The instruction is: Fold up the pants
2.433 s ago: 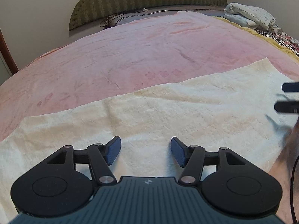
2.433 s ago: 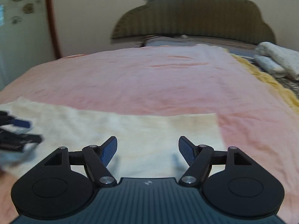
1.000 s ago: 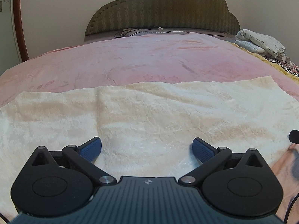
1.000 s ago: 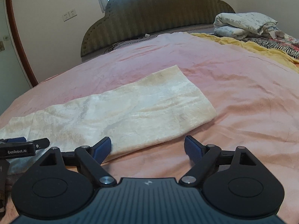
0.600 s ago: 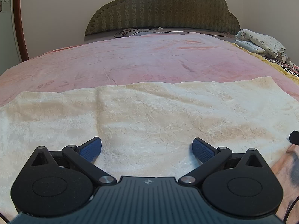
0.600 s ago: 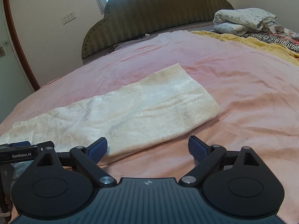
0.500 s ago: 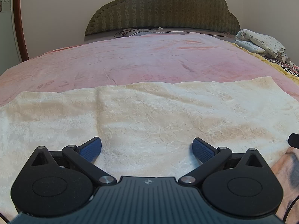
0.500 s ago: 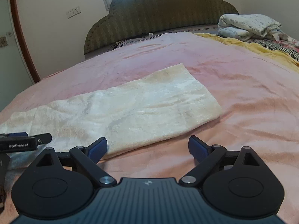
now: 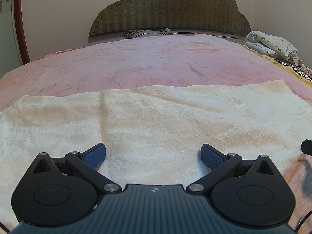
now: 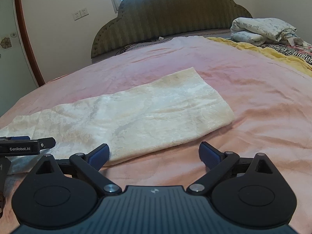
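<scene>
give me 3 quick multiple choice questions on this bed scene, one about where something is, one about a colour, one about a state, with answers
1. Where does the folded bedding bundle lie?
A. at the far right, near the headboard
B. on the cream pants
C. on the floor

2. What colour is the blanket under the pants?
A. green
B. pink
C. grey

3. How does the right gripper stand?
A. shut on the pants
B. shut, empty
C. open, empty

Answers:
1. A: the folded bedding bundle sits at the far right by the headboard.
2. B: the blanket around the pants is pink.
3. C: the right gripper has its fingers wide apart, with nothing between them.
</scene>
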Available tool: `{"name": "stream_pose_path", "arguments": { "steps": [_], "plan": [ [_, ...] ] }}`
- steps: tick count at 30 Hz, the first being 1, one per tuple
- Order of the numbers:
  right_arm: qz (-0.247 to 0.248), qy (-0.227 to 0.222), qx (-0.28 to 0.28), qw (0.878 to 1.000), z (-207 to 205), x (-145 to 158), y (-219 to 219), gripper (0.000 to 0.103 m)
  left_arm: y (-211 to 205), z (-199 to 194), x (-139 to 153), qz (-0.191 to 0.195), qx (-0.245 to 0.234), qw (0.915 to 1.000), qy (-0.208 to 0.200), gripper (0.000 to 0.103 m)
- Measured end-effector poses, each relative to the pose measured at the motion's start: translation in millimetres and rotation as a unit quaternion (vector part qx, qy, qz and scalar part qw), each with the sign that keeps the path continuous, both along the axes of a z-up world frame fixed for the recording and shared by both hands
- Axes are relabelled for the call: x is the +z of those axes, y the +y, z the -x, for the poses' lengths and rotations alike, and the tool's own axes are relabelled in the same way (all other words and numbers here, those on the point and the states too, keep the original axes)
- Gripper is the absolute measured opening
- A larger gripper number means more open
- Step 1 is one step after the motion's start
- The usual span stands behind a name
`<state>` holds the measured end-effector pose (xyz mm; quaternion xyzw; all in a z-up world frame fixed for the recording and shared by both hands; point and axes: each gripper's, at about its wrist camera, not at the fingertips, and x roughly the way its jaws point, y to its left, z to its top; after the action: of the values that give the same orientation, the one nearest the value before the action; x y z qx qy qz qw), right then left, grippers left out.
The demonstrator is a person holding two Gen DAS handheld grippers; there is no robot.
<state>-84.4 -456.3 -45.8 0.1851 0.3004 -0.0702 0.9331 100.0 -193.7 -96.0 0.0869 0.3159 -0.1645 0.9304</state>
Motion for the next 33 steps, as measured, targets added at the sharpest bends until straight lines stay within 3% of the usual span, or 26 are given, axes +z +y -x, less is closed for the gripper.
{"name": "stream_pose_path", "arguments": {
  "steps": [22,33],
  "plan": [
    [-0.007,0.005,-0.001,1.0,0.2,1.1,-0.4,0.1,-0.1,0.1,0.0,0.0,0.0,1.0,0.0,0.103],
    [-0.038,0.018,-0.019,0.999,-17.5,5.4,-7.7,0.103,-0.1,0.1,-0.1,0.0,0.0,1.0,0.0,0.103]
  ]
}}
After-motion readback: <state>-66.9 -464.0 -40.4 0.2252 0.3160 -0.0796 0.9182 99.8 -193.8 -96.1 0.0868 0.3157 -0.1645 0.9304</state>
